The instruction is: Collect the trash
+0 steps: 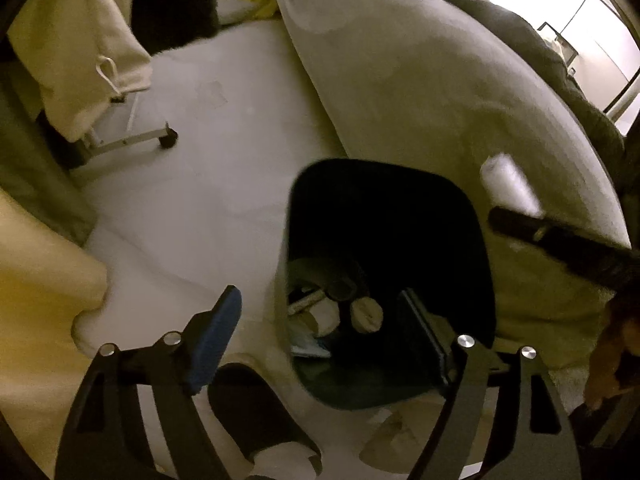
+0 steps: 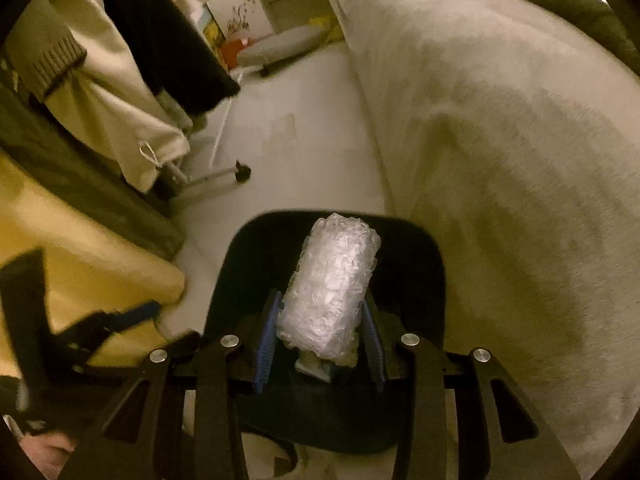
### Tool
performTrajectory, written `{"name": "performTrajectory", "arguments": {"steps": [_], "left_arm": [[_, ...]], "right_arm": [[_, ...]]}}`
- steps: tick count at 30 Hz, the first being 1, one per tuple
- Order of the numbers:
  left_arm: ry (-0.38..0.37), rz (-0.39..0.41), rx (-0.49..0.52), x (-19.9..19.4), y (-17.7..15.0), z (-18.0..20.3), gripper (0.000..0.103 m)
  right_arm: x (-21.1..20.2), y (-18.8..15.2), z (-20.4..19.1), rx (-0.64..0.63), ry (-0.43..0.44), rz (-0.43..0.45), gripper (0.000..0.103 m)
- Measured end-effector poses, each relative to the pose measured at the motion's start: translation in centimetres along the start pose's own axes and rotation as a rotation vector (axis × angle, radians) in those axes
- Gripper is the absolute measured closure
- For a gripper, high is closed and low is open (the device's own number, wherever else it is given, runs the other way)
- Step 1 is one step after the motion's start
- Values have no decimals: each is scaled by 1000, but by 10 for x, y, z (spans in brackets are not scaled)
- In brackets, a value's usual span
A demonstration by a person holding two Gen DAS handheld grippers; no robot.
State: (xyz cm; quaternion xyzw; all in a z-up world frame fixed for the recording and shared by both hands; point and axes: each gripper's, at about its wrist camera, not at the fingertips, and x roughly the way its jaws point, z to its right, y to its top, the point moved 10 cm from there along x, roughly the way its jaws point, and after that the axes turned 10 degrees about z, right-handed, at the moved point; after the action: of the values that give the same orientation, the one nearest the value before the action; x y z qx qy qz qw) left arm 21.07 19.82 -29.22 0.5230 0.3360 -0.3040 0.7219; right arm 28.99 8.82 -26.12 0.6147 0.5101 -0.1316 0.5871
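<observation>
Right gripper is clamped on a bubble wrap roll, angled steeply down over the black bin. Risk: the roll sticks out far past the pads, so releasing off-centre could bounce it off the rim onto the floor. Left gripper is spread wide, holding nothing, above the bin's near edge.

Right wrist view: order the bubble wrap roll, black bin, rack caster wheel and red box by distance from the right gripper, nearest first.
1. Bubble wrap roll: clamped in the right gripper.
2. Black bin: directly below the roll, opening up.
3. Rack caster wheel: on the floor, up-left past the bin.
4. Red box: far end of the floor, top of frame.
</observation>
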Motion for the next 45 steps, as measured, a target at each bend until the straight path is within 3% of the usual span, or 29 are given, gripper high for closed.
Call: {"name": "performTrajectory", "arguments": {"steps": [11, 17, 19, 21, 27, 30, 35, 40, 45], "left_arm": [[2, 156, -16, -53, 33, -10, 36], [-20, 275, 33, -95, 62, 12, 43], [-24, 303, 55, -107, 66, 18, 43], [-31, 330, 84, -121, 71, 26, 43], [-33, 366, 141, -146, 69, 50, 44], [-39, 371, 148, -153, 65, 61, 43], [-52, 383, 127, -176, 61, 79, 31], [-39, 458, 131, -211, 64, 95, 9], [-6, 540, 154, -245, 63, 114, 5]], "right_arm": [[38, -40, -7, -50, -30, -135, 63], [49, -57, -1, -90, -66, -194, 63], [51, -60, 1, -87, -69, -205, 59], [51, -59, 1, -82, -71, -201, 40], [34, -54, 1, -91, -59, -181, 38], [12, -42, 1, -96, -55, -142, 31], [-42, -13, -5, -134, -35, -25, 25], [-121, 23, -4, -180, -47, 157, 13], [-206, 32, 7, -192, -62, 345, 4]]}}
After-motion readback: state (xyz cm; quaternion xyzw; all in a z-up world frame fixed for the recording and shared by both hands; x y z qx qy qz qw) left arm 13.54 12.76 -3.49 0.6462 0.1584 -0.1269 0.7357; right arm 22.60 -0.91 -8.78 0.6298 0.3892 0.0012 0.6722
